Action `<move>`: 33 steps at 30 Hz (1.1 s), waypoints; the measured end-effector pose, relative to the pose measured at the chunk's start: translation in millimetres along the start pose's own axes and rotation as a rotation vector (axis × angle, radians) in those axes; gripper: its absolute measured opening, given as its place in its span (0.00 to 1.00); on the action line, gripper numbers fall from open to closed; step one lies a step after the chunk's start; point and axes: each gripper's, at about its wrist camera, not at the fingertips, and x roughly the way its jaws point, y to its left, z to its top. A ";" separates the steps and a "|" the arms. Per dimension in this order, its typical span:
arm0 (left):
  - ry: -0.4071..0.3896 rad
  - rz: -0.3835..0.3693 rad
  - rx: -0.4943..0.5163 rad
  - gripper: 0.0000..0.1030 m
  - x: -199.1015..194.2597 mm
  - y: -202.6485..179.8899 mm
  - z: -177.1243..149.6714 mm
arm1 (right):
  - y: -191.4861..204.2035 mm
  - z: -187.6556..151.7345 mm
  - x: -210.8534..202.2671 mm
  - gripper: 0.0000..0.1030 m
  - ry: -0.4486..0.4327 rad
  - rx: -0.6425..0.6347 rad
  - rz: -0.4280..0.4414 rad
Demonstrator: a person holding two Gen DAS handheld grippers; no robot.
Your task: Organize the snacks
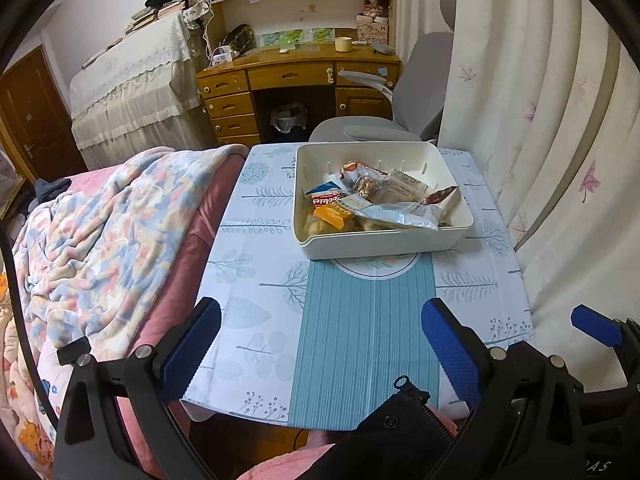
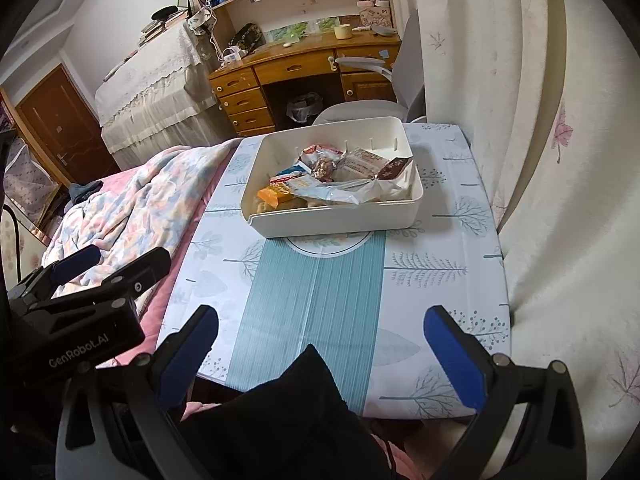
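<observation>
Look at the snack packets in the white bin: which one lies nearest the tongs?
The orange packet, in the white bin's near-left corner. It is the only bright orange one; the rest lie farther back.

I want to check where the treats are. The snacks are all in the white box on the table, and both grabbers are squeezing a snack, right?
Not quite. The snacks are in the white box on the table, but both wrist views show the left gripper and right gripper open and empty.

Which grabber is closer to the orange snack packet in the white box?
Neither clearly. The left gripper and right gripper both hang open at the table's near edge, well short of the orange snack packet in the white box.
</observation>
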 end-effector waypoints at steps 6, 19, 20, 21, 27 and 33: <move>0.003 -0.004 0.001 0.97 0.3 0.3 -0.1 | 0.0 0.2 0.2 1.00 0.001 0.002 -0.001; 0.016 -0.008 -0.010 0.97 6.4 5.5 -2.4 | 2.9 -1.3 4.4 1.00 0.010 0.000 -0.003; 0.015 -0.008 -0.011 0.97 6.0 4.9 -1.7 | 2.7 -0.9 4.3 1.00 0.009 0.000 -0.004; 0.016 -0.008 -0.010 0.97 6.4 5.8 -2.6 | 2.4 -0.7 4.3 1.00 0.009 0.000 -0.003; 0.025 -0.013 -0.008 0.97 9.8 4.5 -4.0 | 2.0 -4.3 7.1 1.00 0.016 0.001 -0.006; 0.030 -0.018 -0.005 0.97 12.0 3.9 -6.3 | -1.8 -5.9 10.0 1.00 0.021 0.004 -0.007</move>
